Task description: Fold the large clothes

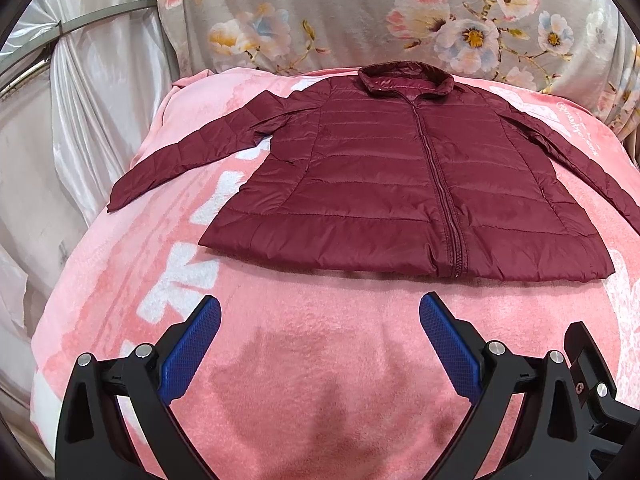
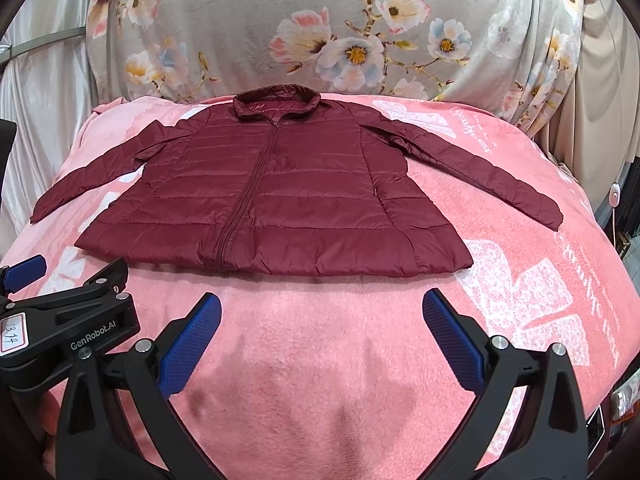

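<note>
A maroon quilted jacket [image 1: 380, 168] [image 2: 280, 196] lies flat on a pink blanket, zipped up, collar at the far end, hem toward me and both sleeves spread outward. My left gripper [image 1: 320, 312] hovers open over bare blanket just short of the hem, near the zip's lower end. My right gripper [image 2: 322, 312] is open too, also short of the hem and right of the zip. Nothing sits between either pair of blue pads [image 1: 196, 348] [image 2: 452, 340]. In the right wrist view the left gripper's body [image 2: 68, 320] shows at the lower left.
The pink blanket [image 1: 320, 400] [image 2: 320, 400] with white lettering covers a raised surface. A grey floral cloth [image 1: 360, 16] [image 2: 320, 28] hangs behind it. White satin drapes [image 1: 80, 100] hang on the left. Dark furniture [image 2: 624, 208] stands beyond the right edge.
</note>
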`<state>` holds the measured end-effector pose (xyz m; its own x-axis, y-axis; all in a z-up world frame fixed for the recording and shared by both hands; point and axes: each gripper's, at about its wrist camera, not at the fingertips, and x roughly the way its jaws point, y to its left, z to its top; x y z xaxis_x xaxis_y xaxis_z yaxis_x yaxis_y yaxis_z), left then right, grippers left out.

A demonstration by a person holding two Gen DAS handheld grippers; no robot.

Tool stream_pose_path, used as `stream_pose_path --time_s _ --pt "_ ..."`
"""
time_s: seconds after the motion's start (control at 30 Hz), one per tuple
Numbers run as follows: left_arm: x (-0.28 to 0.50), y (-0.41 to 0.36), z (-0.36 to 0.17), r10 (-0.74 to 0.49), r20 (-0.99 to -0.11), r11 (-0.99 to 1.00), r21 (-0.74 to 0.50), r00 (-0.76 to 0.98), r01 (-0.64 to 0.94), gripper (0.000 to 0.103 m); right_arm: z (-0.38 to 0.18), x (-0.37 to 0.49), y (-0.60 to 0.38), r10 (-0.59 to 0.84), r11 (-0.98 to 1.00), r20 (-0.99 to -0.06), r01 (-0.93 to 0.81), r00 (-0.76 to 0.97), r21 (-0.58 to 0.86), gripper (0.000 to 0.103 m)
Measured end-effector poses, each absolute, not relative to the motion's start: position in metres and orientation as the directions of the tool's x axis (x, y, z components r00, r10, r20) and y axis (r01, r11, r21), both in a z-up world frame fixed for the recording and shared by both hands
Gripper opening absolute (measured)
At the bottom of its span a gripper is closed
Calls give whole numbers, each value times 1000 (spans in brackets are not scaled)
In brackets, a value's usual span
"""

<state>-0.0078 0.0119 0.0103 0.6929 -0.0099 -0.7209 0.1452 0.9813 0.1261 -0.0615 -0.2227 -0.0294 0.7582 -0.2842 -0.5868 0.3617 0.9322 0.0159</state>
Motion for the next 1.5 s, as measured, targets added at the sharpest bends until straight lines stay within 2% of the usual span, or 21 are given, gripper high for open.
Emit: stream_pose_path --time_s 1.5 --pt "-7 17 9 -9 -721 982 124 693 142 97 -29 -60 -221 -285 932 -587 362 758 15 98"
